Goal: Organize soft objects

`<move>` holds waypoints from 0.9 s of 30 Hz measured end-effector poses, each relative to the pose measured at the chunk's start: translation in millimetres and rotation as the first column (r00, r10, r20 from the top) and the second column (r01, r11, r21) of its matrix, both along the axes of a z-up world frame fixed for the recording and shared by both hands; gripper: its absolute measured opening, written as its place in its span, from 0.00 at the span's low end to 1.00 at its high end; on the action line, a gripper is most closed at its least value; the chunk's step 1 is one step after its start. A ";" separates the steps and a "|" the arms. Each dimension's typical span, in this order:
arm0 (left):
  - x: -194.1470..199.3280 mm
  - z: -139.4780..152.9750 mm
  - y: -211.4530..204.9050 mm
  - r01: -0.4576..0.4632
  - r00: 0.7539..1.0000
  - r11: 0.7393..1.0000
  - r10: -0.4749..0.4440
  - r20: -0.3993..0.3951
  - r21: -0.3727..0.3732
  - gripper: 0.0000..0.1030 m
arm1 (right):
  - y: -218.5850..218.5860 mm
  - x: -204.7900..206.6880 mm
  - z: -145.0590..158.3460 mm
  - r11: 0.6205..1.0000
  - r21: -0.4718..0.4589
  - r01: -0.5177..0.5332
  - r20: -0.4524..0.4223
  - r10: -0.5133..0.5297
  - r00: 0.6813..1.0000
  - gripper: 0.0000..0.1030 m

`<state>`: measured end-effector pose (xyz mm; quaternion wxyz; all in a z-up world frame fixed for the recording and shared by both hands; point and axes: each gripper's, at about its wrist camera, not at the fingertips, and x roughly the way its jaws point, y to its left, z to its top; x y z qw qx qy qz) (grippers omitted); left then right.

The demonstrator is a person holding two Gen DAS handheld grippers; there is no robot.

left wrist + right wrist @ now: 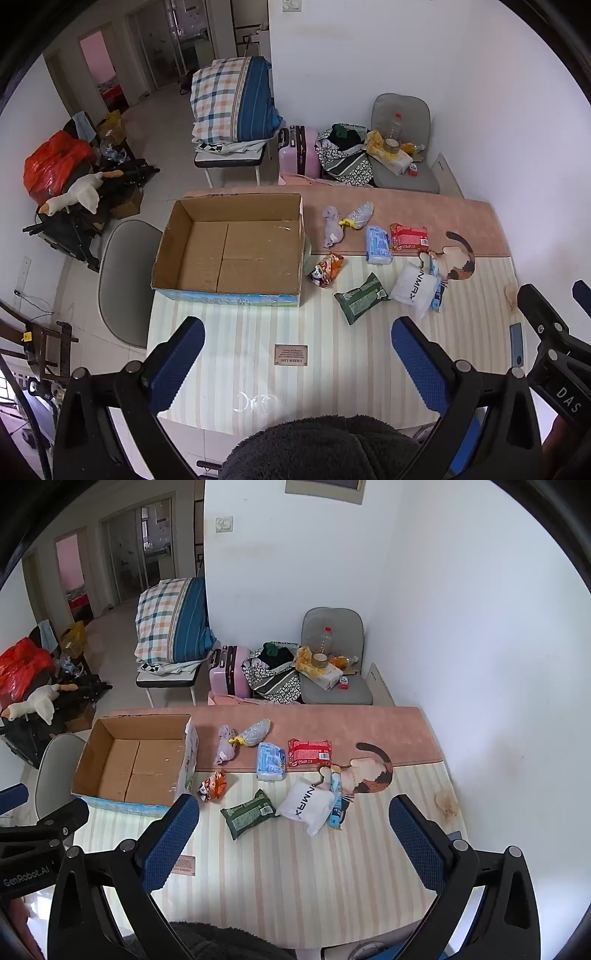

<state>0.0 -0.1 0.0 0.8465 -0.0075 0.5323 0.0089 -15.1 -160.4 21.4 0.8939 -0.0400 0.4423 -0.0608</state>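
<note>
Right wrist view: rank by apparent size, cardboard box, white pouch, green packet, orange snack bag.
1. cardboard box
2. white pouch
3. green packet, close to the pouch, so that order is unsure
4. orange snack bag

My white plastic pouch (305, 805) lies over the slim blue packet (335, 805), hiding most of it. The small brown label (290, 355) on the striped table (332, 362) carries print too small to read. My dark fleece sleeve (321, 446) covers the table's near edge.
</note>
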 end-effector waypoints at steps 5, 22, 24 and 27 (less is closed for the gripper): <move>0.0 -0.2 -0.1 0.002 1.000 1.000 -0.002 -0.001 -0.005 1.00 | 1.2 -0.5 0.6 1.000 -0.010 -0.001 0.003 0.001 1.000 1.00; -0.4 -0.4 -0.5 0.003 1.000 1.000 -0.003 0.002 -0.003 1.00 | -5.1 -4.9 3.3 1.000 -0.009 0.005 0.009 -0.004 1.000 1.00; -0.5 -0.4 -0.6 0.001 1.000 1.000 -0.001 0.002 -0.004 1.00 | -5.5 -5.6 4.3 1.000 -0.007 0.005 0.008 -0.005 1.000 1.00; -0.8 -0.2 -0.8 0.003 1.000 1.000 -0.003 0.003 -0.002 1.00 | -3.7 -6.5 5.2 1.000 -0.012 0.004 0.011 -0.004 1.000 1.00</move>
